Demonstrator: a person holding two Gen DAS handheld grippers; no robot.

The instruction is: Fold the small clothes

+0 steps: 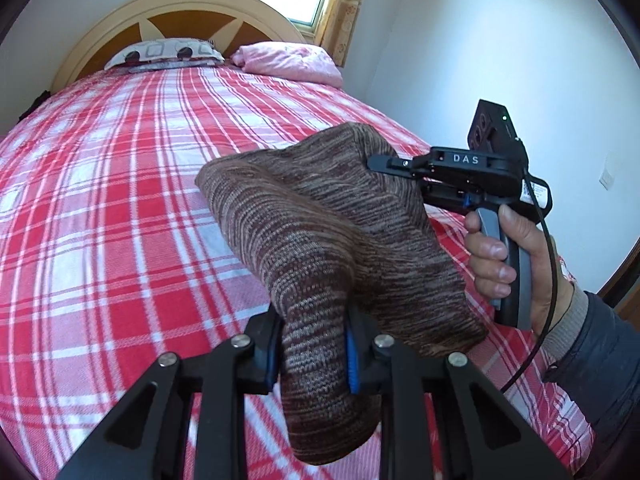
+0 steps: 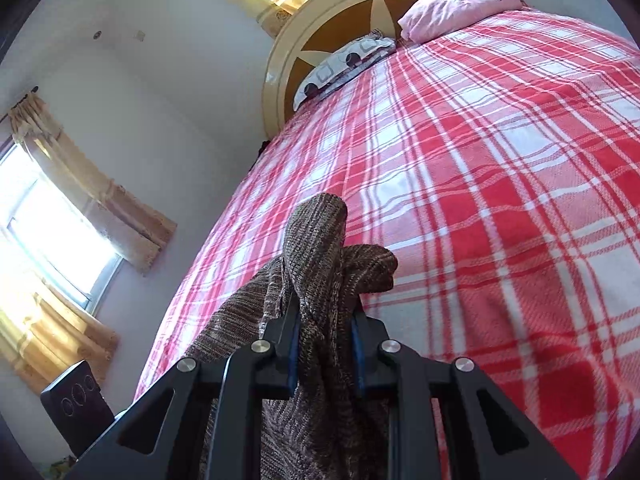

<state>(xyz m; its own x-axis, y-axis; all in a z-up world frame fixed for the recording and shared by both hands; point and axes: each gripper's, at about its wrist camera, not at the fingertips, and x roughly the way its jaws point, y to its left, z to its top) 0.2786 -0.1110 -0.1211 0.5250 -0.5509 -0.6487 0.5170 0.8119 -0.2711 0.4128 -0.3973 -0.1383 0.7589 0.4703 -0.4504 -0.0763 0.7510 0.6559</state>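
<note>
A brown striped knit garment (image 1: 328,240) hangs in the air above the bed, held between both grippers. My left gripper (image 1: 314,354) is shut on its near edge. My right gripper (image 1: 394,176) shows in the left wrist view at the right, held by a hand, shut on the garment's far edge. In the right wrist view, my right gripper (image 2: 326,344) is shut on bunched folds of the garment (image 2: 320,256), which rise above the fingers and drape down to the left.
The bed has a red and white plaid cover (image 1: 120,184). A patterned pillow (image 1: 168,54) and a pink pillow (image 1: 288,60) lie by the curved headboard (image 1: 192,12). A white wall (image 1: 500,52) runs along the bed's right side. Curtained windows (image 2: 52,224) are on the left.
</note>
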